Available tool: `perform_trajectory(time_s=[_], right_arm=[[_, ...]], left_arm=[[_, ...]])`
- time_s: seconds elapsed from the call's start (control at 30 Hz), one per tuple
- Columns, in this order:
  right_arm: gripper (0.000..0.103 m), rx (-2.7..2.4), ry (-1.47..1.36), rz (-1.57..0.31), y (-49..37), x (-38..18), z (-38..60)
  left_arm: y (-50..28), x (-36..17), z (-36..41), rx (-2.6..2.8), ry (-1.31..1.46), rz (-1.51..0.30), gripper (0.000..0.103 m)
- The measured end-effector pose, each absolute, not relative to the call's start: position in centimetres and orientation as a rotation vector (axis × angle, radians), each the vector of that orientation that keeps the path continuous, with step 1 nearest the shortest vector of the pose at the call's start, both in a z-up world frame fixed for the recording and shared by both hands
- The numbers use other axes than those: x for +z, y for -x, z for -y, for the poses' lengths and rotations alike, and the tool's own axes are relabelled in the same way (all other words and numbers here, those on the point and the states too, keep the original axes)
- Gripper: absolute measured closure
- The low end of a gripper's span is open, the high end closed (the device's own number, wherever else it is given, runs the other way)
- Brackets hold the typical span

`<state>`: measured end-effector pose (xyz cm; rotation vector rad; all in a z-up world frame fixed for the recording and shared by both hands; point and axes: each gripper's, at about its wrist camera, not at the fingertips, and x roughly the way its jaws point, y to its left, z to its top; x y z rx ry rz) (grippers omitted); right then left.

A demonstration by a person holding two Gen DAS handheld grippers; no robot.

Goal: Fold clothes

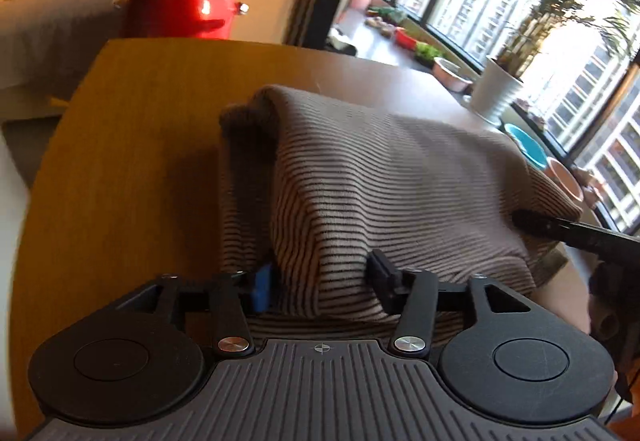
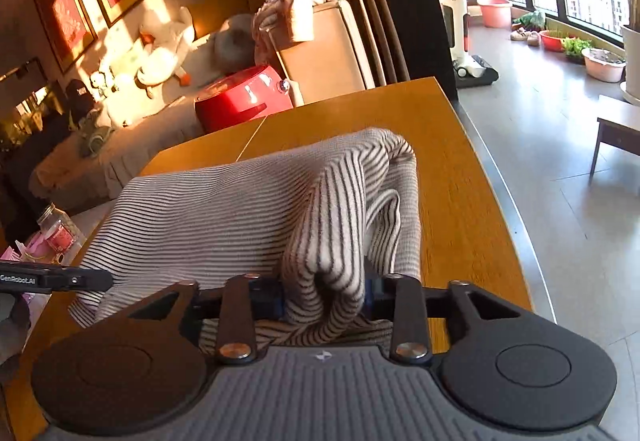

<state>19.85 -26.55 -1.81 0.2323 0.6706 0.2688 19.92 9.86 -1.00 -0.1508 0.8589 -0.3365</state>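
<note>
A beige garment with thin dark stripes [image 1: 380, 177] lies bunched on the wooden table [image 1: 132, 161]. My left gripper [image 1: 324, 281] is shut on its near left edge and holds the cloth lifted above the table. My right gripper [image 2: 324, 295] is shut on a thick bunch of the same striped garment [image 2: 224, 209] at its near right edge. The right gripper shows as a black bar at the right edge of the left wrist view [image 1: 576, 231]. The left gripper shows at the left edge of the right wrist view [image 2: 56, 279]. The cloth hangs taut between the two grippers.
A red pot-like container [image 1: 180, 5] stands beyond the table's far edge. A sofa with soft toys [image 2: 160, 53] lies behind. A white plant pot [image 1: 494, 89] and basins [image 2: 604, 63] line the window. A jar [image 2: 60, 233] sits by the table's left side. Bare table lies to the right [image 2: 460, 181].
</note>
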Motion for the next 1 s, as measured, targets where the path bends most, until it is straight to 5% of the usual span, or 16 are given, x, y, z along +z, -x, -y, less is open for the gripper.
perform_trajectory(time_s=[0.03,0.13,0.27,0.33,0.4,0.67,0.8,1.0], right_arm=[[0.034,0.244,-0.201,-0.653,-19.9,-1.1,26.5],[0.014,0.180,-0.114,-0.564,-19.6,1.2,26.4],[0.019,0.244,-0.079,-0.501,-21.0,3.3,25.4],[0.049,0.315,-0.055,-0.513,-22.2,3.5,24.0],[0.053,0.357,-0.039,-0.551,-23.7,3.0,22.6],[0.047,0.365,0.054,-0.700,-24.6,-0.7,19.4],[0.030,0.400,0.074,-0.720,-22.3,-0.7,18.0],[0.015,0.579,0.082,-0.776,-16.2,-0.3,14.8]], left_arm=[[-19.7,-0.4,-9.9,-0.330,0.140,-0.855,0.044],[-18.7,1.1,-9.8,-0.382,0.143,-0.837,0.037],[-18.4,2.1,-8.5,-0.510,0.202,-0.850,0.036],[-18.8,1.3,-7.4,-0.554,0.235,-0.884,0.032],[-19.8,0.0,-6.7,-0.568,0.269,-0.932,0.031],[-23.4,-2.0,-8.3,-0.503,0.393,-0.933,0.030],[-25.3,-2.1,-9.2,-0.420,0.385,-0.865,0.030],[-27.0,-1.9,-9.0,-0.408,0.380,-0.829,0.014]])
